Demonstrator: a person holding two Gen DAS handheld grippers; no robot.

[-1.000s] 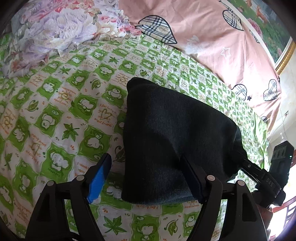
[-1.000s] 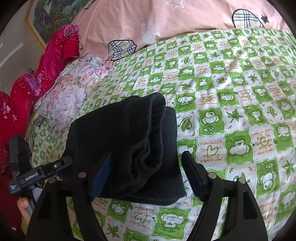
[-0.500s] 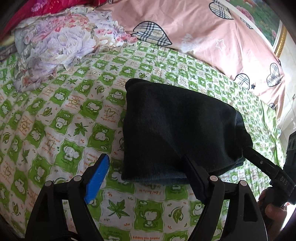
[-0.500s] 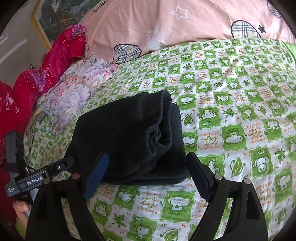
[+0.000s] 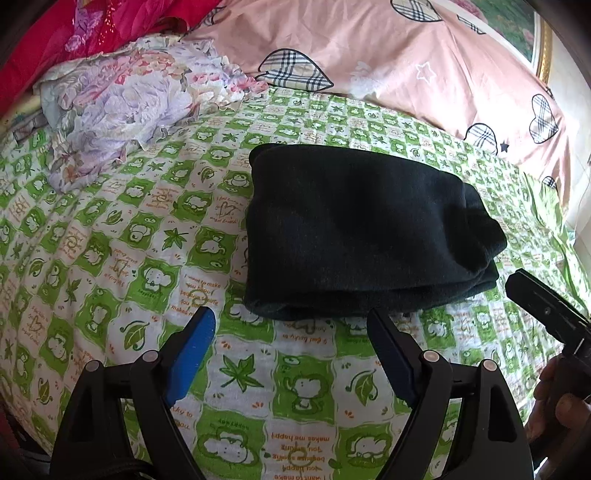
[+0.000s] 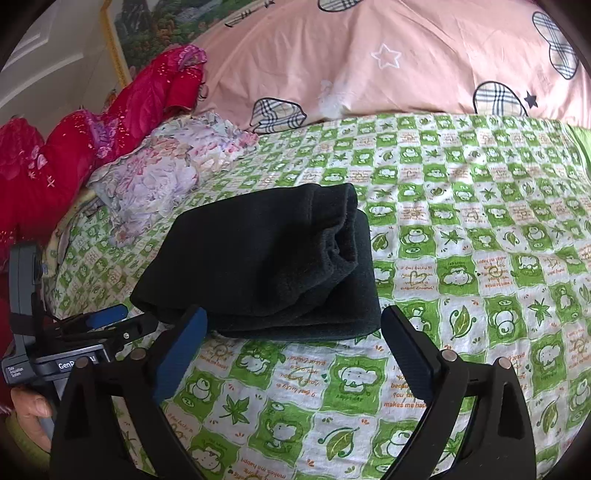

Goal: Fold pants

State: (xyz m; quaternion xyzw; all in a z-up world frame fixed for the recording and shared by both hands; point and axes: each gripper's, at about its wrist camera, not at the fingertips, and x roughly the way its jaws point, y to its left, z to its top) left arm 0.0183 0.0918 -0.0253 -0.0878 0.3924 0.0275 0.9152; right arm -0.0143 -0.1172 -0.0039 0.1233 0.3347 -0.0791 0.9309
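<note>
1 folded black pants [image 5: 354, 232], 1 floral cloth [image 5: 122, 110], 1 pink pillow [image 5: 424, 62], 1 red quilt [image 6: 74, 144], 2 claws: left claw [image 5: 291, 325], right claw [image 6: 293, 325].

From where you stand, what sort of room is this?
Most likely a bedroom: folded black pants lie on a bed covered with a green cartoon-print sheet, a pink heart-patterned quilt is heaped behind, and a framed picture hangs on the wall.
</note>
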